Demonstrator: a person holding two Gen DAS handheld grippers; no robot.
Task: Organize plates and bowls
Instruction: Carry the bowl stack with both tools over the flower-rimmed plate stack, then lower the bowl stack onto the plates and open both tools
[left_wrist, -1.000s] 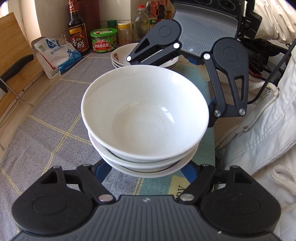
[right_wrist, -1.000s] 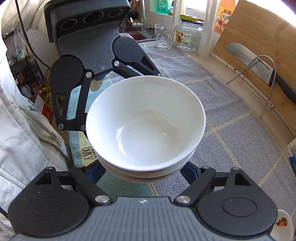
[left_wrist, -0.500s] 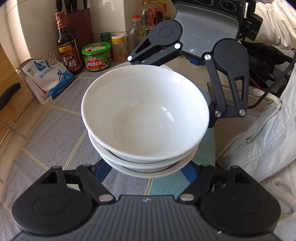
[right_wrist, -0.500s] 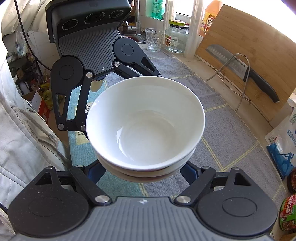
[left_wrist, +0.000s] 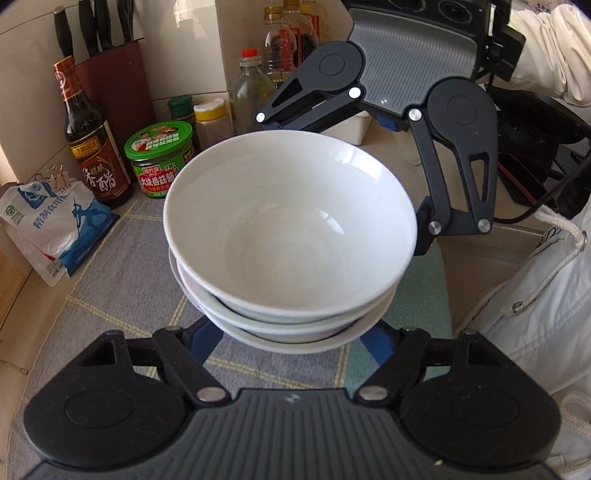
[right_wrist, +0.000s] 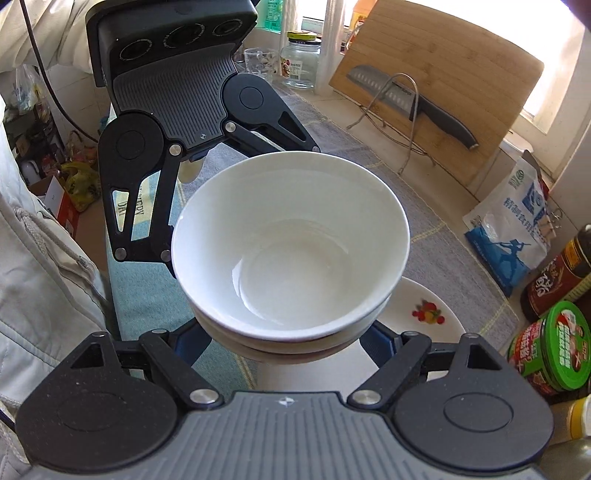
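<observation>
Kitchen counter cloth (left_wrist: 110, 280) below. Bowl stack (left_wrist: 291, 236) is clamped between left gripper (left_wrist: 291, 332) and right gripper (right_wrist: 291, 343); stack should be kept level, lowered onto plates (right_wrist: 424, 314) gently.

Two black, hand-held two-finger grippers face each other from opposite sides of a stack of white ceramic bowls (left_wrist: 291, 236), carried between them above the counter. The left gripper (left_wrist: 291, 339) points steeply downward, its blue-padded fingers (left_wrist: 205, 338) splayed around the bottom of the stack and closed against it. The right gripper (right_wrist: 284, 343) mirrors it, angled steeply down with its fingers clasping the stack from the other side. A person's white padded jacket sleeve (left_wrist: 546, 51) shows behind the right gripper.
</observation>
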